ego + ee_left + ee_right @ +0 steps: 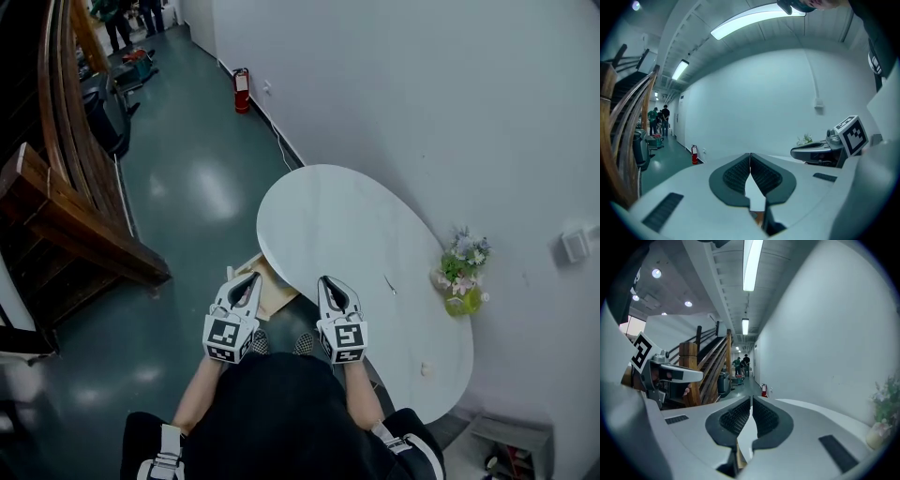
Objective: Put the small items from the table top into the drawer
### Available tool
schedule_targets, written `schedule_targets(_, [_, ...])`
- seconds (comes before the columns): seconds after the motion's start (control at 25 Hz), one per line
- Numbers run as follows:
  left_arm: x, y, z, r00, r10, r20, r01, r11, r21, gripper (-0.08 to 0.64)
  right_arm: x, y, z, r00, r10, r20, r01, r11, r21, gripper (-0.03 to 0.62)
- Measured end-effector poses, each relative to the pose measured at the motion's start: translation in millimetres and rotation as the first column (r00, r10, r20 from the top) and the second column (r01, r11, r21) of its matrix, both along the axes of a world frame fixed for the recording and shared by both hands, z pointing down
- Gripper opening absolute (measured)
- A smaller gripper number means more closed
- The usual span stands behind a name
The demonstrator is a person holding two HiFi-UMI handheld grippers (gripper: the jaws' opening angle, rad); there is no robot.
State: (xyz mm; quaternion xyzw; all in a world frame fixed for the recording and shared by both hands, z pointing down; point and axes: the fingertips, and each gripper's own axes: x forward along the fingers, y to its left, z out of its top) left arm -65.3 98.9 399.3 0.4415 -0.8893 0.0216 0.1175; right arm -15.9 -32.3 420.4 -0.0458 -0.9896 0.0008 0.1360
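The fingers (736, 176) of the left gripper (750, 157) are pressed together with nothing between them, and those of the right gripper (751, 401) are closed and empty likewise. In the head view both grippers are seen side by side at lower centre, over the near edge of the white surface (328, 216). A thin dark sliver (389, 284) lies right of centre on it, and a small pale piece (427, 369) lies near its lower right edge. What either is cannot be told. Both are judged light and stiff. The sliver is likely to slide, so it is best pinched across its width at mid-length. A tan drawer (274, 286), seemingly open, shows under the surface's edge between the grippers. A vase (461, 281) of flowers stands at the right.
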Motion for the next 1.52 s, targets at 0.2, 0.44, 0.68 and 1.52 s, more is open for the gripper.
schedule_targets(0.2, [4, -8, -3, 1.0, 0.023, 0.007, -0.023, 1.0, -0.003, 0.02, 10, -11, -3, 0.999, 0.029, 0.014, -0.029, 1.0, 0.009, 0.04])
schedule_targets(0.44, [4, -15, -2, 0.999, 0.036, 0.004, -0.036, 0.999, -0.002, 0.02, 12, -17, 0, 0.999, 0.047, 0.011, -0.047, 0.999, -0.003, 0.04])
schedule_targets(0.68, [5, -24, 2, 0.998, 0.055, 0.009, -0.055, 0.998, -0.013, 0.018, 12, -22, -1, 0.998, 0.061, 0.012, -0.061, 0.998, -0.002, 0.04])
schedule_targets(1.52, [63, -166, 21, 0.905, 0.421, -0.063, -0.42, 0.907, 0.022, 0.02, 101, -139, 26, 0.909, 0.41, -0.073, -0.411, 0.912, -0.001, 0.04])
